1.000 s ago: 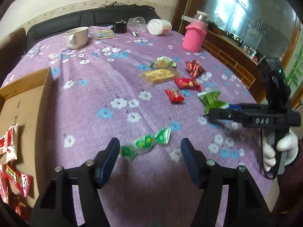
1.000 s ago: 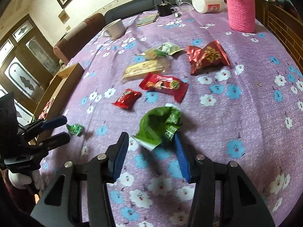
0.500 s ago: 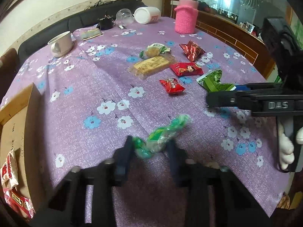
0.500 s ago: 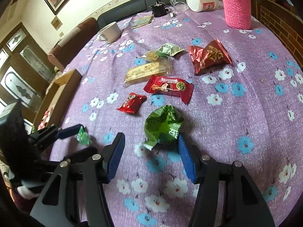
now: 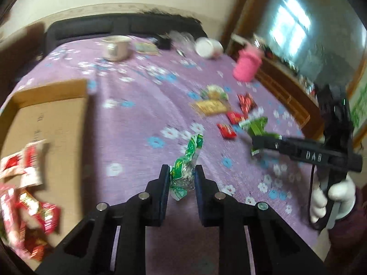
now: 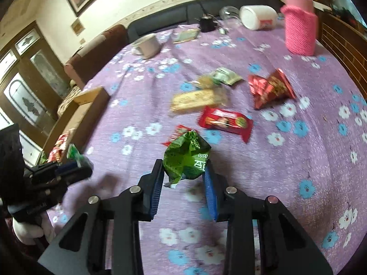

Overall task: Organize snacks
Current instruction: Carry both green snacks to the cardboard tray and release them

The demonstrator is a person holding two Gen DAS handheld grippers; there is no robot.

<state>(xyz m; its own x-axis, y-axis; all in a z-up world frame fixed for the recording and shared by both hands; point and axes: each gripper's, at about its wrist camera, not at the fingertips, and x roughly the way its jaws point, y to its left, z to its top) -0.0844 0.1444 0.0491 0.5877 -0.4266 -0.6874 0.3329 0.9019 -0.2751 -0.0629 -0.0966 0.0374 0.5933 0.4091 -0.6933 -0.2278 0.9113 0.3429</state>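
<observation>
My left gripper (image 5: 182, 176) is shut on a green twist-wrapped candy (image 5: 185, 165) and holds it above the purple flowered tablecloth (image 5: 137, 119). My right gripper (image 6: 184, 170) is shut on a crumpled green snack bag (image 6: 187, 155), lifted off the cloth; it also shows in the left wrist view (image 5: 257, 128). A cardboard box (image 5: 45, 123) with several red and white snack packs (image 5: 27, 171) stands at the left. Loose on the table are a red packet (image 6: 226, 121), a small red packet (image 5: 227, 130), a yellow biscuit pack (image 6: 197, 100), a red foil bag (image 6: 270, 87) and a green-white pack (image 6: 226, 76).
At the far side stand a white mug (image 5: 115, 47), a pink knitted bottle cover (image 6: 300, 32), a tipped white jar (image 6: 258, 19), a glass (image 6: 227, 15) and a small black object (image 6: 206, 23). A dark sofa (image 6: 172, 16) runs behind the table.
Both grippers have closed on their snacks and lifted them off the cloth. The left gripper has swung left, bringing the cardboard box more into view.
</observation>
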